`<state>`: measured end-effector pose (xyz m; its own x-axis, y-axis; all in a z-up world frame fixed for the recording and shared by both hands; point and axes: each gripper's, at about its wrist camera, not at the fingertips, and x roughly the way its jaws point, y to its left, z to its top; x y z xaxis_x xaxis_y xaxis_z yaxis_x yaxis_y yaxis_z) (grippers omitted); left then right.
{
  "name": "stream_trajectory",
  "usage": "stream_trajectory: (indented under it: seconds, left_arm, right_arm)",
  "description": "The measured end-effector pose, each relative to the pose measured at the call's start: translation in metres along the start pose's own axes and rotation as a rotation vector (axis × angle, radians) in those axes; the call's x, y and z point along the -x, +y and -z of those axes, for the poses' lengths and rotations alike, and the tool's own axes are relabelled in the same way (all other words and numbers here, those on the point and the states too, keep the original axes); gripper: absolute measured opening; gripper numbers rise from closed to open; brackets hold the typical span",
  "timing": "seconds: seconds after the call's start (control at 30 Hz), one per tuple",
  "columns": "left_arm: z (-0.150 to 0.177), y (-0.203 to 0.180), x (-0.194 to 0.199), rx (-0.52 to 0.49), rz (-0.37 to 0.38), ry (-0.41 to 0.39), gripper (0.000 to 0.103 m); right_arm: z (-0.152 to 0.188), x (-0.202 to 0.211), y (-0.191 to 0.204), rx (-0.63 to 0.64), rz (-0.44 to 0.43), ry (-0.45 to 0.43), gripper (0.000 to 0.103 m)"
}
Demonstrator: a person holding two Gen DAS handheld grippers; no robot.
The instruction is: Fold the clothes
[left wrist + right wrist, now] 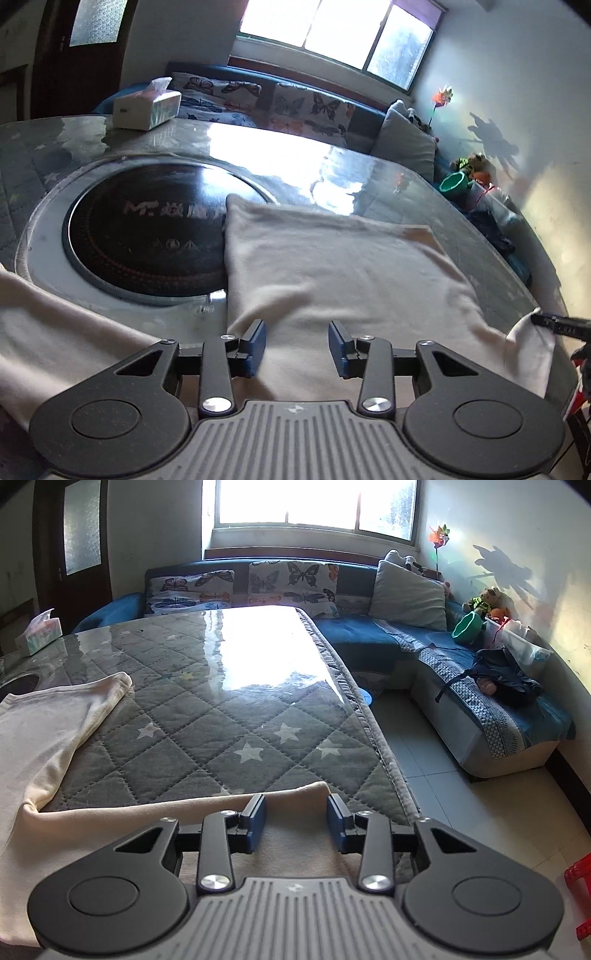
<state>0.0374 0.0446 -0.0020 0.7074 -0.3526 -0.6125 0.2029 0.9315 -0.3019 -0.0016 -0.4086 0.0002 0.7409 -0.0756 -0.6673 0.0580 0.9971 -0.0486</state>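
Note:
A cream garment (332,266) lies spread on the glass-topped table (258,147), its far left corner over the round black cooktop (147,229). My left gripper (297,345) is open just above the garment's near part, holding nothing. At the right edge of the left wrist view the other gripper's tip (561,325) sits at a raised corner of the cloth. In the right wrist view the garment (44,738) lies at the left, and one sleeve or hem (288,805) runs between the open fingers of my right gripper (296,821).
A tissue box (147,107) stands on the table's far left corner. A blue sofa (443,653) with butterfly cushions (291,583), toys and dark clothes wraps the table's far and right sides. A red stool (580,878) stands on the tiled floor at the right.

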Motion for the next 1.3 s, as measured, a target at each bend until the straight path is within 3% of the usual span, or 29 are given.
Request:
stream_trajectory:
  seconds: [0.2, 0.27, 0.47, 0.63, 0.87, 1.03, 1.17, 1.3]
  left_arm:
    - [-0.013, -0.011, -0.026, -0.028, 0.002, 0.017, 0.041]
    - [-0.011, -0.009, -0.032, -0.042, -0.034, 0.017, 0.039]
    - [-0.009, 0.010, -0.001, -0.007, -0.092, -0.065, 0.040]
    - [0.001, 0.043, 0.044, 0.057, -0.231, -0.159, 0.040]
    - [0.024, 0.094, 0.065, 0.100, -0.442, -0.137, 0.038]
    - [0.036, 0.113, 0.072, 0.085, -0.558, -0.129, 0.025]
    - [0.031, 0.115, 0.076, 0.106, -0.563, -0.115, 0.024]
    - [0.023, 0.103, 0.080, 0.116, -0.512, -0.135, 0.027]
  right_arm:
    - [-0.001, -0.002, 0.002, -0.003, 0.007, -0.001, 0.039]
    - [-0.001, -0.002, 0.002, -0.003, 0.007, 0.001, 0.039]
    - [-0.002, -0.003, 0.000, -0.001, 0.013, 0.004, 0.045]
    - [-0.003, -0.002, 0.002, 0.008, 0.016, 0.002, 0.045]
    - [-0.003, 0.001, 0.012, 0.025, 0.006, -0.007, 0.045]
    - [-0.002, 0.011, 0.019, 0.038, -0.013, -0.017, 0.047]
    - [0.001, 0.017, 0.023, 0.036, -0.027, -0.022, 0.048]
    - [0.006, 0.023, 0.022, 0.009, -0.037, -0.025, 0.049]
